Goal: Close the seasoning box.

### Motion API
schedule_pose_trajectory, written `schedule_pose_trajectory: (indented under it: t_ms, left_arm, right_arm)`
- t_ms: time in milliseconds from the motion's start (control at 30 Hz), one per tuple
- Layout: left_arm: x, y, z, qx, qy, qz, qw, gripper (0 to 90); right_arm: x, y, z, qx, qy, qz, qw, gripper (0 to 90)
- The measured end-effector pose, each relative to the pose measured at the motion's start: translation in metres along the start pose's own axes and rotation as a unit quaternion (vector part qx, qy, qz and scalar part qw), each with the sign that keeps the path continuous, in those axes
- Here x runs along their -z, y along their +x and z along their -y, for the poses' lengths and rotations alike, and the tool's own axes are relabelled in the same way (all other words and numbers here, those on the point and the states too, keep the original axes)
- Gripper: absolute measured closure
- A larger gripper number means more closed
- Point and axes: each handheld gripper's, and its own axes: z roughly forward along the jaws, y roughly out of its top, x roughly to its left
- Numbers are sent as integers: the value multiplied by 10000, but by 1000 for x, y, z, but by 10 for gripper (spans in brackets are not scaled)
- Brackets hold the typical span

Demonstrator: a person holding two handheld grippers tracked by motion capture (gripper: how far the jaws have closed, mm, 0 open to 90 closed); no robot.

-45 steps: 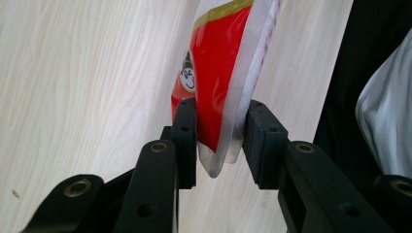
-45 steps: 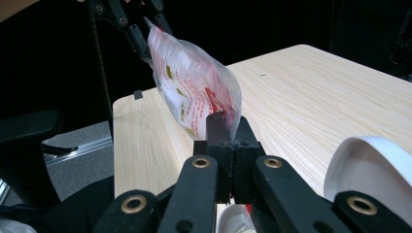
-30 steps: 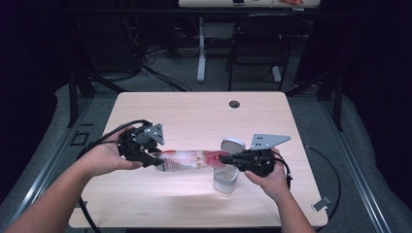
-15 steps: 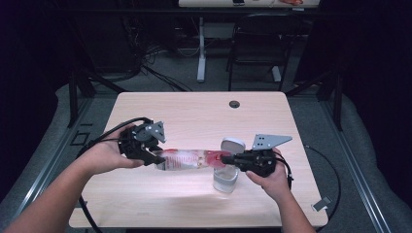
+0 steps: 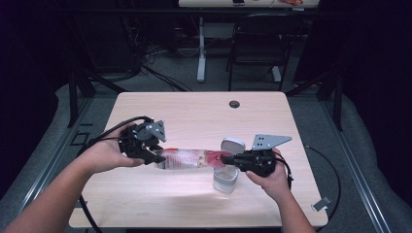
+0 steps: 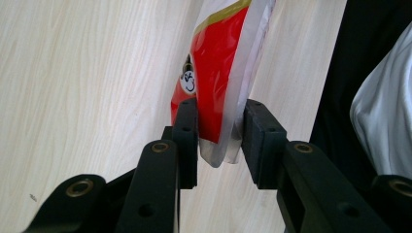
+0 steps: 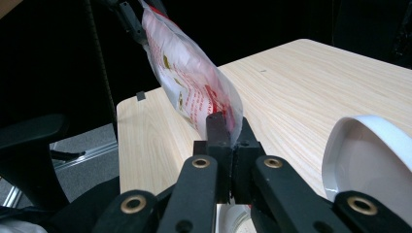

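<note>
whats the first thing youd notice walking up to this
A red and white snack packet stretched level above the middle of the wooden table, pinched at one end by the left gripper and at the other by the right gripper. Just under the right gripper stands a clear container with its white lid flipped open, near the table's front edge.
</note>
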Motion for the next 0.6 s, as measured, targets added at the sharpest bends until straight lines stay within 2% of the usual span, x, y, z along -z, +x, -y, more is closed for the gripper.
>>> schedule_pose_trajectory:
  t_ms: [600]
  left_arm:
    - [2,1,-3,-33,49,-14,10000,697]
  right_arm:
    - [-1,0,1,-18,16,21,10000,896]
